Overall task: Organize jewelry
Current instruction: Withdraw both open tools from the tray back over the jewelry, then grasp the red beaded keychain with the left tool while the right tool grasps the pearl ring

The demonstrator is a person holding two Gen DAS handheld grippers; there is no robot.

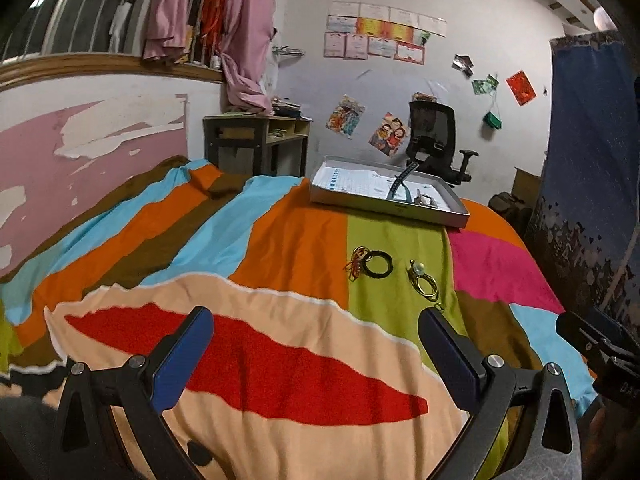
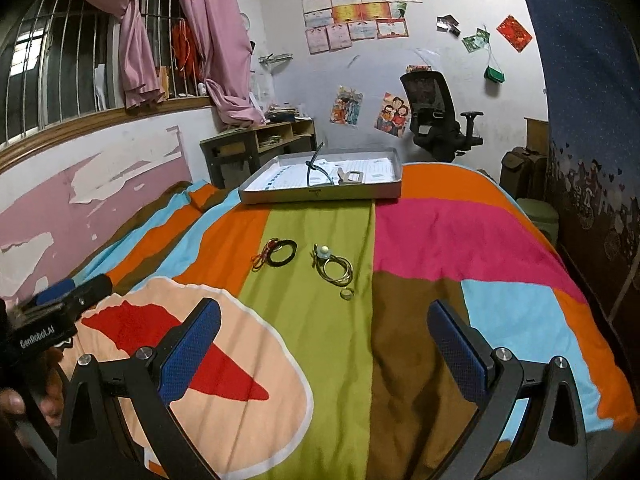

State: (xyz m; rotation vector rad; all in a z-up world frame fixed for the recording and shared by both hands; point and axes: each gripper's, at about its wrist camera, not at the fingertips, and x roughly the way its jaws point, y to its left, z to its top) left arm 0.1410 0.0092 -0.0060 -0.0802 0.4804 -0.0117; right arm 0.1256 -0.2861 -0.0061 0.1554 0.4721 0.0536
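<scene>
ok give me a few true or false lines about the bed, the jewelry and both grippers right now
1. Both grippers are open and hold nothing. True: the left gripper and right gripper are spread wide over the bedspread.
2. The black bracelet lies in the tray. False: it lies on the green stripe, short of the tray.
3. The gold bangles lie to the right of the black bracelet. True.
4. The tray is empty. False: it holds papers and a dark strap-like item.
5. The small ring lies nearer the grippers than the bangles. True.
</scene>
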